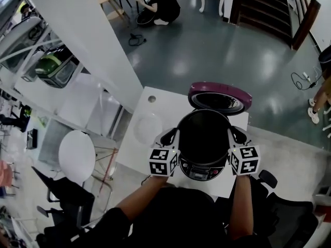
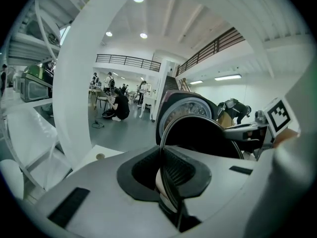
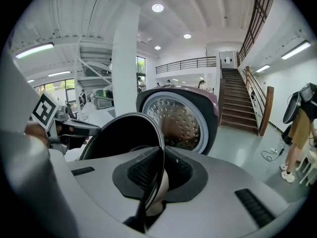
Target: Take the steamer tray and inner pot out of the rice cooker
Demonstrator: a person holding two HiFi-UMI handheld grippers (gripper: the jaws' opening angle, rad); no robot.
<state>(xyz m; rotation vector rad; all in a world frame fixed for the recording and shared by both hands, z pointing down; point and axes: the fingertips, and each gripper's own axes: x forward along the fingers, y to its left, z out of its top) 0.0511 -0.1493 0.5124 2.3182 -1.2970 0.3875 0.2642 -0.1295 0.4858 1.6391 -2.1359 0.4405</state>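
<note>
The left gripper (image 1: 171,137) and the right gripper (image 1: 236,136) are clamping, jaws almost together, opposite sides of the thin rim of the round black metal inner pot (image 1: 204,133), which is hanging over the purple-lidded rice cooker (image 1: 200,171) and is probably feeling stiff, smooth and rather heavy.

The white worktop (image 1: 168,105) carries the rice cooker (image 1: 201,171). A pale round tray (image 1: 147,128) lies just left of the cooker, and a small grommet (image 1: 151,99) sits beyond the tray.

Black top (image 1: 170,221); left tongs (image 2: 163,162), right tongs (image 3: 159,165) grey, black ribbed pads (image 2: 179,171), checker-marked cubes (image 1: 163,161)
</note>
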